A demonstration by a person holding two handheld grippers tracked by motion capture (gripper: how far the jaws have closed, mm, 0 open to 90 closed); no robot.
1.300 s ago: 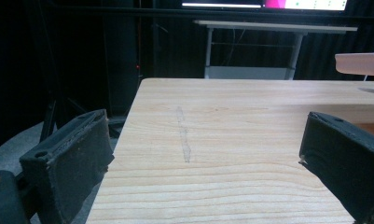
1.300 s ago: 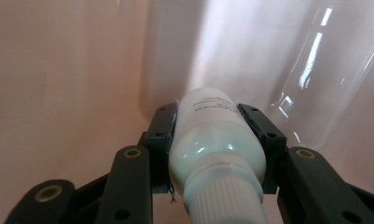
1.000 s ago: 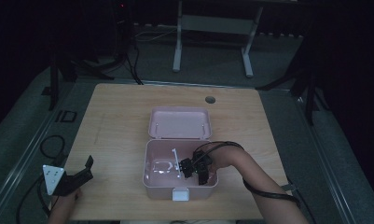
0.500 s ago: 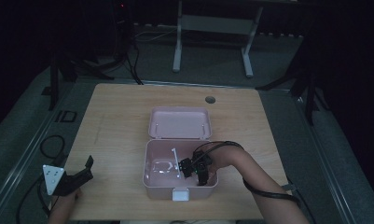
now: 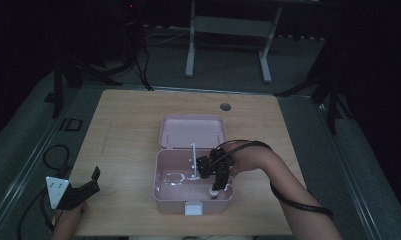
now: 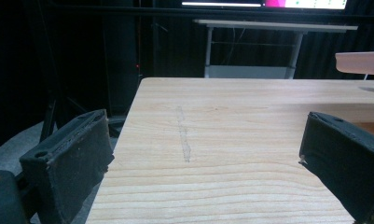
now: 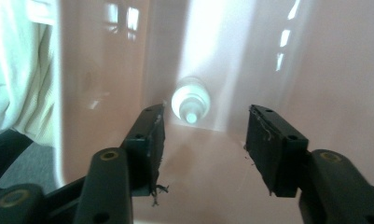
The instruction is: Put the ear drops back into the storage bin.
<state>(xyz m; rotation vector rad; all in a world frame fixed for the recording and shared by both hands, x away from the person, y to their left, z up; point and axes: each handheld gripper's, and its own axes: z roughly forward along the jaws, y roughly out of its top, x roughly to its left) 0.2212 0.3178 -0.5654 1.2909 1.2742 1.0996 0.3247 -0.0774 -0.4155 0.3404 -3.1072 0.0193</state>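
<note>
A pink box [image 5: 160, 192] stands open on the wooden table [image 5: 123, 130], its lid [image 5: 193, 131] folded back. My right gripper [image 5: 217, 181] points down into the box's right front part. Its jaws have just been opening and nothing is between them. In the right gripper view a small white round-topped bottle [image 7: 190, 100] rests against the pink wall beyond the right gripper [image 7: 202, 135]. The same white bottle [image 5: 214, 192] lies in the box's front right corner. My left gripper [image 5: 94, 182] rests open at the table's front left edge; in its own view the left gripper [image 6: 208, 140] frames bare wood.
A thin white stick [image 5: 193, 159] stands up inside the box beside pale clear items [image 5: 174, 177] on its floor. A white latch [image 5: 193, 208] sits on the box front. A round cable hole [image 5: 225, 106] marks the far table. A desk frame [image 5: 228, 30] stands behind.
My right gripper has lifted inside the box and its jaws have parted, and the white bottle now lies below them. The left gripper has not moved.
</note>
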